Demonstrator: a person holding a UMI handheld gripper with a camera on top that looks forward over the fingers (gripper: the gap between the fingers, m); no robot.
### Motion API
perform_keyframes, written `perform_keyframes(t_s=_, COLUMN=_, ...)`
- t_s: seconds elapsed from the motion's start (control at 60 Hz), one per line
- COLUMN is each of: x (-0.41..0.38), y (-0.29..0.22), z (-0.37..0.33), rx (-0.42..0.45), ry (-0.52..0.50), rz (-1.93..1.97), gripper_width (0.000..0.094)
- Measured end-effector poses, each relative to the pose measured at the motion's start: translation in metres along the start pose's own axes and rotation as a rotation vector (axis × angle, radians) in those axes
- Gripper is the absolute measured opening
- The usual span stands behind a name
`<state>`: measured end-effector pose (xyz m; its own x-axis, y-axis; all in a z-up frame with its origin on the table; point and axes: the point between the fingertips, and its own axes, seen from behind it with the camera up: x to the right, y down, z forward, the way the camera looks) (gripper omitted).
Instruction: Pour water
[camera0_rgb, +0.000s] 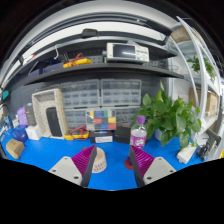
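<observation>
Clear plastic forms the water bottle (138, 133), which stands upright on the blue table (40, 160) beyond the right finger of the gripper (112, 163), well apart from it. It carries a pink or purple label around its middle and a cap on top; whether the cap is tight cannot be told.

The gripper is released: its two fingers (86, 160) are spread with a wide gap between the magenta pads, and nothing stands between them.

Handling judgement: a thin-walled bottle of this kind is likely light, somewhat flexible and smooth. Excess squeeze could dent the wall and push water out once it is uncapped. The best hold is probably across the labelled mid-body, where the wall is straight and the label adds some friction. Avoid the tapered neck, where the pads could slip.

A leafy green plant (172, 113) stands just beside the bottle on its right, so approach from the front. A small colourful block set (101, 122) sits to the bottle's left, near the back of the table. No receiving cup can be identified with confidence.
</observation>
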<state>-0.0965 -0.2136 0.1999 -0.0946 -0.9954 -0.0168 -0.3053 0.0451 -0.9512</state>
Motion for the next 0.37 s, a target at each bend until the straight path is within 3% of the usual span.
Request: perform_keyframes(t_s=0.367, x=-0.055, y=-0.009, z=-0.051, rx=0.011, ry=-0.101, rz=-0.047, gripper_width=0.0662)
